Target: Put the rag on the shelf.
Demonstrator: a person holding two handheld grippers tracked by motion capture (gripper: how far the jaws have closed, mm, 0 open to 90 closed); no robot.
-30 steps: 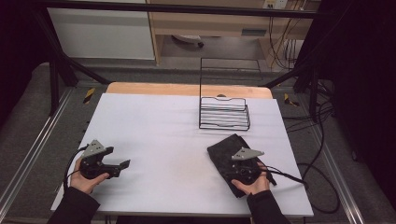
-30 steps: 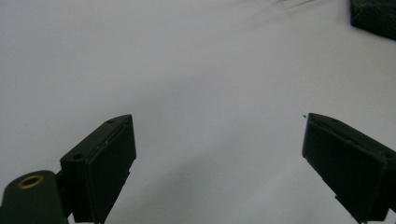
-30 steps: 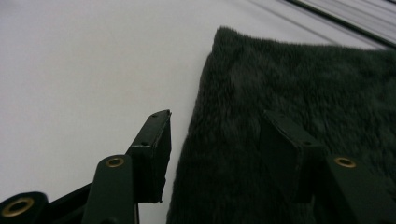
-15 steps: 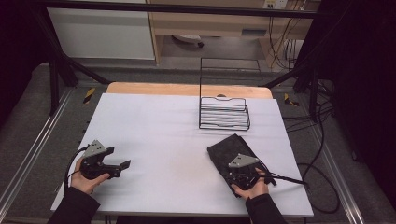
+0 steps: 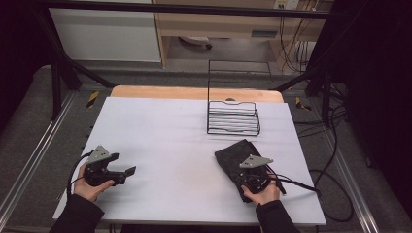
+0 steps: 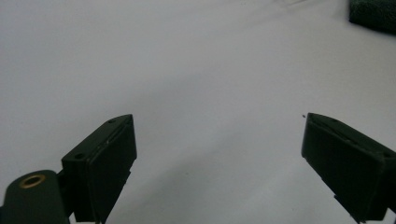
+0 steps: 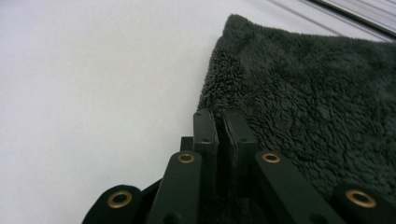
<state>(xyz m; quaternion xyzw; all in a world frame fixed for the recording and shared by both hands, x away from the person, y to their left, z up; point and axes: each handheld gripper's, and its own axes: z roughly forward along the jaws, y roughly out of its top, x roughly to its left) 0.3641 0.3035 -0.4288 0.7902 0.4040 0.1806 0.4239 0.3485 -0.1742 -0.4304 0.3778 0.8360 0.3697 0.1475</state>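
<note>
Right tongs (image 7: 217,122), jaws just closing, pinch the dark towel's (image 7: 317,93) near edge; left tongs (image 6: 219,163) wait open; lifting likely comes next.

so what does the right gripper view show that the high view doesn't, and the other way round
Right gripper view: the fleecy pile of the dark cloth up close, and the right gripper with its jaws shut at the cloth's near edge. High view: the wire rack, the left gripper with its jaws apart, and both hands. Both: the cloth on the white table.
</note>
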